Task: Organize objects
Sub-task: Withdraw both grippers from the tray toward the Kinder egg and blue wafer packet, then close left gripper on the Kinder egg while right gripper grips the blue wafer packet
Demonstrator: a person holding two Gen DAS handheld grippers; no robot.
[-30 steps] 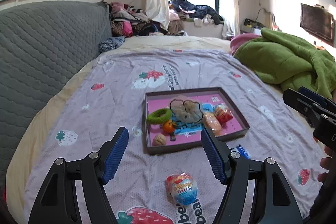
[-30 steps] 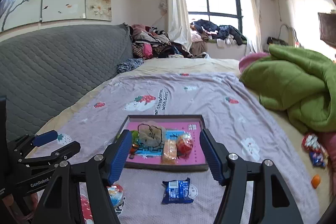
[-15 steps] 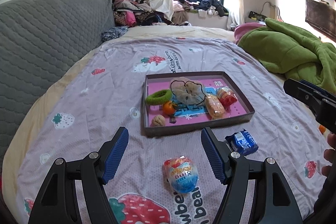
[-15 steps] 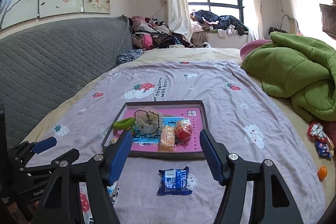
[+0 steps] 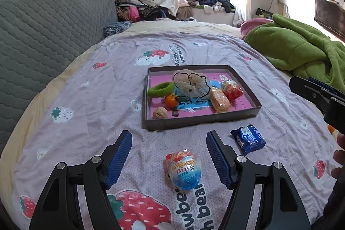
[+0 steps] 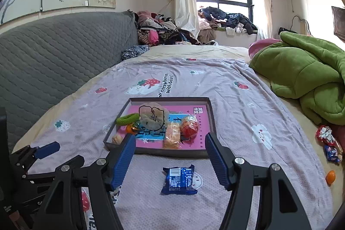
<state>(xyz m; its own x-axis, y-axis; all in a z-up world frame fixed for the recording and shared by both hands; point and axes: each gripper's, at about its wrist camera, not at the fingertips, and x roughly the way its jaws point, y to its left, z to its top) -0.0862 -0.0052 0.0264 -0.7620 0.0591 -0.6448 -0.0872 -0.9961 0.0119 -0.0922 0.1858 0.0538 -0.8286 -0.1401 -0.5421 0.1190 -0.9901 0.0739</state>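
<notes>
- The tray is a shallow dark box with a pink floor, lying flat on the strawberry-print bedspread; everything below is placed relative to it.
- Inside the tray: a green hair tie at its left side, a beige scrunchie toward its far middle, an orange fruit and a walnut near its front-left corner, an orange snack pack and a red snack pack on its right half.
- The egg-shaped wrapped candy lies on the bedspread in front of the tray's near wall, apart from it.
- The blue snack packet lies flat in front of the tray's near-right corner, also apart from it.
- The left gripper hangs in front of the tray, its fingers spread wide and holding nothing; the candy sits between them in view, untouched.
- The right gripper hovers before the tray's near wall, fingers likewise spread and empty, the blue packet lying between them below.
- A green blanket is heaped well to the right of the tray.
- A small orange and loose wrapped sweets lie far right of the tray, by the blanket.
</notes>
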